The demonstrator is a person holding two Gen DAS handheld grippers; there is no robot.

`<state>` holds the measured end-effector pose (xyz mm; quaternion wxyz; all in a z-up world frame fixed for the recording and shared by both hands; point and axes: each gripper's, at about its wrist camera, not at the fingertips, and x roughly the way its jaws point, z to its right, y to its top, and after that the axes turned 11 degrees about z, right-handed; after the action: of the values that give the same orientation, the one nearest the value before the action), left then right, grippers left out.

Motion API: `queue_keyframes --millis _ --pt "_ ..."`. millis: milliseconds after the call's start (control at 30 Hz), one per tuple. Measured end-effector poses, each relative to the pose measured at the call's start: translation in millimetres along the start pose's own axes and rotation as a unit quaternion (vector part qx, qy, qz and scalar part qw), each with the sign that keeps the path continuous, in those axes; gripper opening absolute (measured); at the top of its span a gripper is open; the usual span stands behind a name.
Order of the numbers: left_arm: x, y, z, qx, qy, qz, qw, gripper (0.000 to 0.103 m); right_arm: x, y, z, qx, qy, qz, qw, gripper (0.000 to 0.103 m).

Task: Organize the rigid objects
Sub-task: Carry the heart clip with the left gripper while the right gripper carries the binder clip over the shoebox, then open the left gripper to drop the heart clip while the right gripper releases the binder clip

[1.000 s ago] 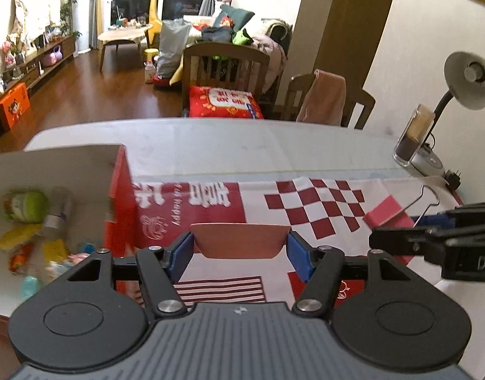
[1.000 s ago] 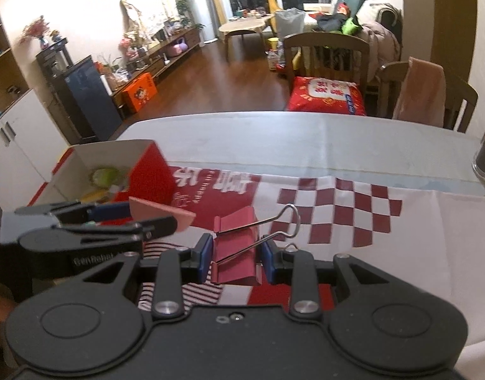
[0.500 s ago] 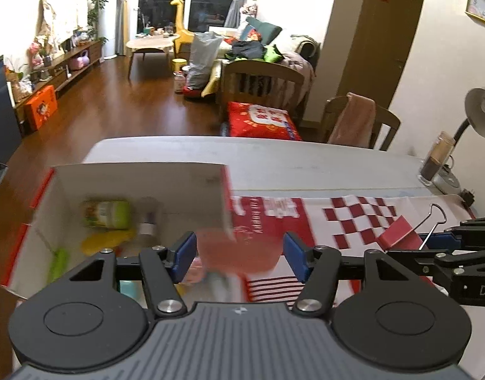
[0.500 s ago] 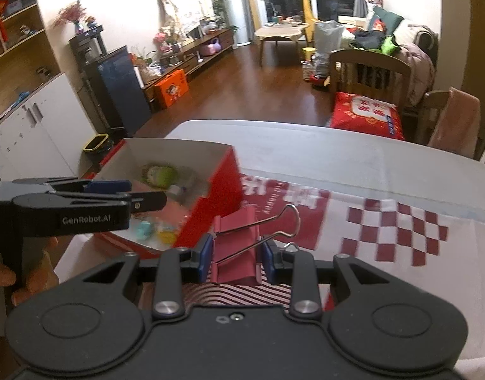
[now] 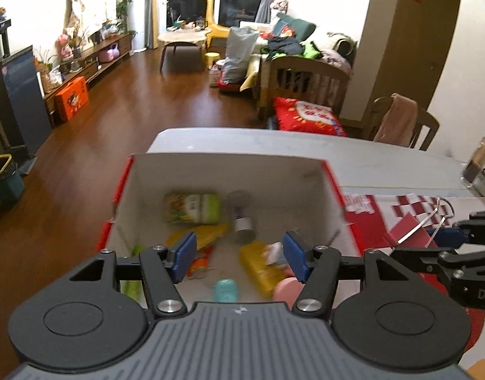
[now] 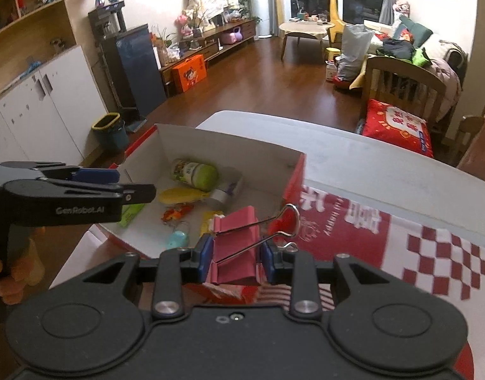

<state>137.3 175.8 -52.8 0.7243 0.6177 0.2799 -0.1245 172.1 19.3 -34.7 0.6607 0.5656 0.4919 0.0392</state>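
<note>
A red cardboard box with a white inside (image 5: 229, 171) (image 6: 223, 145) stands on the table's left end. It holds several small items, among them a green-capped bottle (image 5: 193, 208) (image 6: 195, 172) and a pink round object (image 5: 287, 288) lying near its front wall. My left gripper (image 5: 239, 256) is open and empty above the box; it also shows in the right wrist view (image 6: 115, 186). My right gripper (image 6: 236, 261) is shut on a pink binder clip (image 6: 237, 243), held above the box's near right corner. The clip also shows in the left wrist view (image 5: 410, 231).
A red and white patterned cloth (image 6: 385, 231) covers the table to the right of the box. Wooden chairs (image 5: 306, 79) stand beyond the table's far edge. A lamp base with a phone holder (image 5: 478, 171) stands at the far right.
My left gripper moved left over the box, opened and let go of the pink object, which now lies in the box. My right gripper moved left toward the box with the clip.
</note>
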Motion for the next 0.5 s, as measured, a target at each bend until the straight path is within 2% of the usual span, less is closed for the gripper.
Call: queue_keyframes --millis 267,500 --pt "16 -16 -39 -0.006 0.015 -0.028 0.9995 0.060 61 -8 -29 -0.024 -0.007 -0.050 0.998 0.032" --pt "25 -23 -47 0.006 0.008 -0.040 0.9991 0.060 93 -18 -47 -0.041 -0.011 -0.076 0.996 0.032"
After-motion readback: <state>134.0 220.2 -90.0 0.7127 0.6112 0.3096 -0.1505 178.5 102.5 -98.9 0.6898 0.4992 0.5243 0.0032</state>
